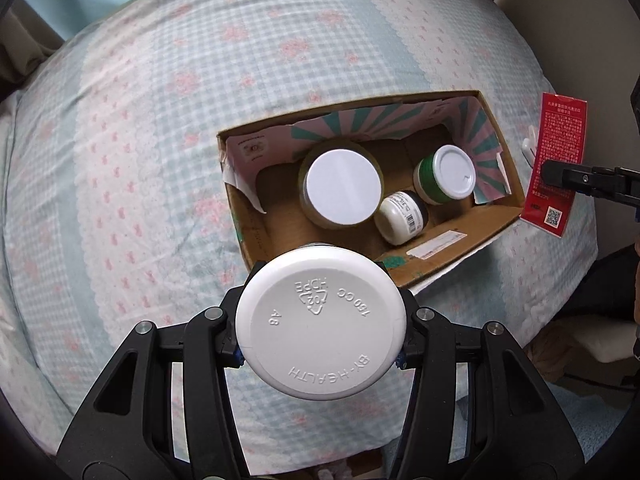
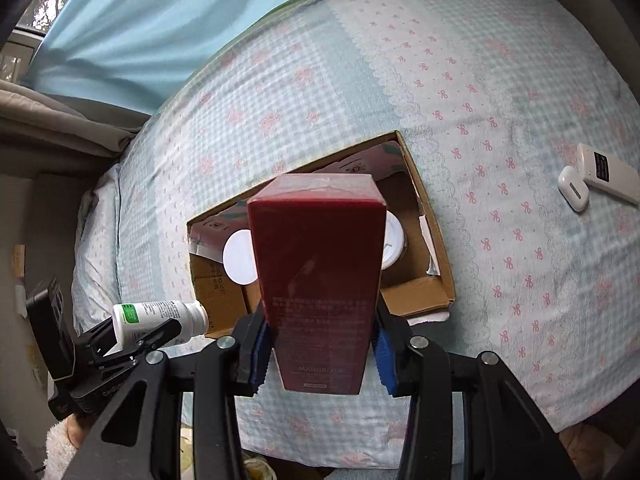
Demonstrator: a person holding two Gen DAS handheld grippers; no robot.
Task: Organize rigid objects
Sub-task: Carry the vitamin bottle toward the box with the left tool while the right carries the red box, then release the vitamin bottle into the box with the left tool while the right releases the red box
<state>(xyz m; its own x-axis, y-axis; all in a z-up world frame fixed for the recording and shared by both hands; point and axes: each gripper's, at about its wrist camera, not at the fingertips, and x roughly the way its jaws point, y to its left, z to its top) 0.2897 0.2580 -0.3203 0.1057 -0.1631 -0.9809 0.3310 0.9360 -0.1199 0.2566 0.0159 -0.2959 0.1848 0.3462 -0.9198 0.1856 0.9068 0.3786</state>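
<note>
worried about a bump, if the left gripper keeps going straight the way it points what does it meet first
Probably the near wall of the open cardboard box, since the left gripper, clamping the white plastic bottle, points at it; depth is unclear.

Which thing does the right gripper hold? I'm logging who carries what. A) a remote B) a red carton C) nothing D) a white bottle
B: the right gripper is shut on the red carton above the cardboard box, while the white bottle sits in the left gripper.
</note>
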